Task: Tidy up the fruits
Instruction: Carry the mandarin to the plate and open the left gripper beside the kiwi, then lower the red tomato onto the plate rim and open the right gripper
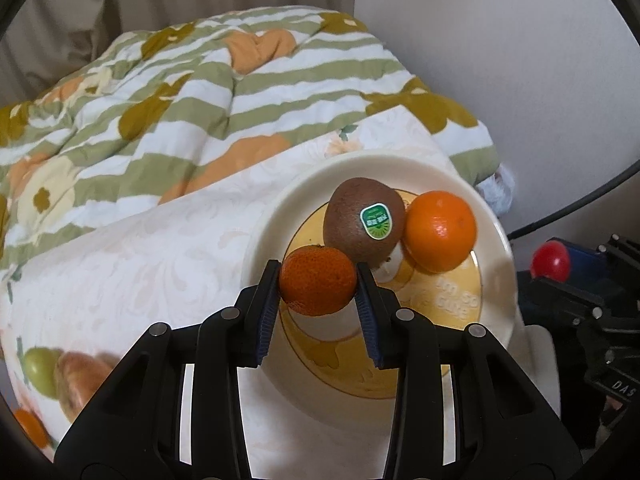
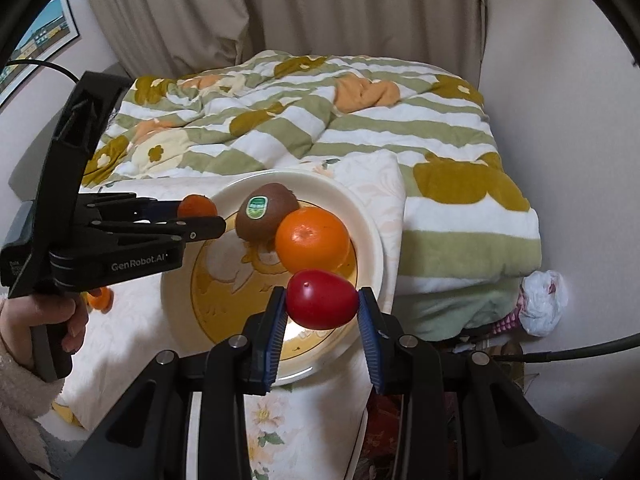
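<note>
Black arms with blue pads fill the bottom of each view. Up close in the left wrist view, the left hand-held gripper (image 1: pixel 317 285) is pinching a small rough mandarin (image 1: pixel 318 281), one blue pad pressed on each side of it. That mandarin hangs just over the near-left part of a cream plate (image 1: pixel 276 216) with a yellow middle.

On the plate sits a brown kiwi (image 1: pixel 362 218) with a green sticker. A smooth orange (image 1: pixel 440 230) sits just beside the kiwi and touches it. I cannot tell if the mandarin touches the kiwi, but they are very close.

Up close in the right wrist view, the right hand-held gripper (image 2: pixel 322 302) is pinching a red tomato (image 2: pixel 322 299) between its blue pads. The tomato hangs over the near side of the plate, just in front of the orange.

From this side you can also see a person's hand (image 2: pixel 44 320) in a fluffy sleeve (image 2: pixel 20 384) holding the black handle of the left hand-held gripper, off to the left of the plate.

The plate rests on a white flowery sheet (image 2: pixel 360 188) on a bed. Behind it lies a puffy blanket (image 2: pixel 304 120) with green and white stripes. Beige curtains (image 2: pixel 320 8) hang at the back. A white plastic bag (image 2: pixel 544 302) sits low beside the bed on the right.
</note>
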The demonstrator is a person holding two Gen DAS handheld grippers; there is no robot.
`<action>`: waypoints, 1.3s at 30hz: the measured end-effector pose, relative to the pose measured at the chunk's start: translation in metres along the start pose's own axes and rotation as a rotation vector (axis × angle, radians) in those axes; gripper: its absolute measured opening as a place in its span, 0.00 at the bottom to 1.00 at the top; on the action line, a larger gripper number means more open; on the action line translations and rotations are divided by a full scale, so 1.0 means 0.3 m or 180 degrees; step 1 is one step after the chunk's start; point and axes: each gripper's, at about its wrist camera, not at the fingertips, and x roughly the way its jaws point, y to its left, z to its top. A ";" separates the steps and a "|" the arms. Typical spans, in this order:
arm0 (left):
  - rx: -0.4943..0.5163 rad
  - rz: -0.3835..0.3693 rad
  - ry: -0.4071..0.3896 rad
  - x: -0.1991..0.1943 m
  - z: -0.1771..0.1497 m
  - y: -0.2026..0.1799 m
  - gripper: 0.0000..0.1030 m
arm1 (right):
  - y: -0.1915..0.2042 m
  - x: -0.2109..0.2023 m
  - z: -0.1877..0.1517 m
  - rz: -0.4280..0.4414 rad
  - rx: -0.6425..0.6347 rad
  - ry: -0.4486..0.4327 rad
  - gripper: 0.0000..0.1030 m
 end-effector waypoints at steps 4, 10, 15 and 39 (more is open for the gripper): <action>0.0065 0.0029 0.0042 0.021 0.008 -0.003 0.43 | -0.013 0.015 0.005 -0.0021 0.0066 0.0023 0.32; 0.0031 -0.0041 -0.0003 0.000 0.011 0.009 0.64 | -0.027 0.009 -0.003 -0.0058 0.0145 0.0029 0.31; -0.0004 -0.0021 -0.0097 -0.041 0.007 0.015 1.00 | -0.041 -0.004 -0.017 -0.0072 0.0164 0.0016 0.31; -0.0417 0.0459 -0.0239 -0.321 -0.222 0.099 1.00 | 0.026 0.119 -0.026 0.0023 -0.0320 0.0114 0.31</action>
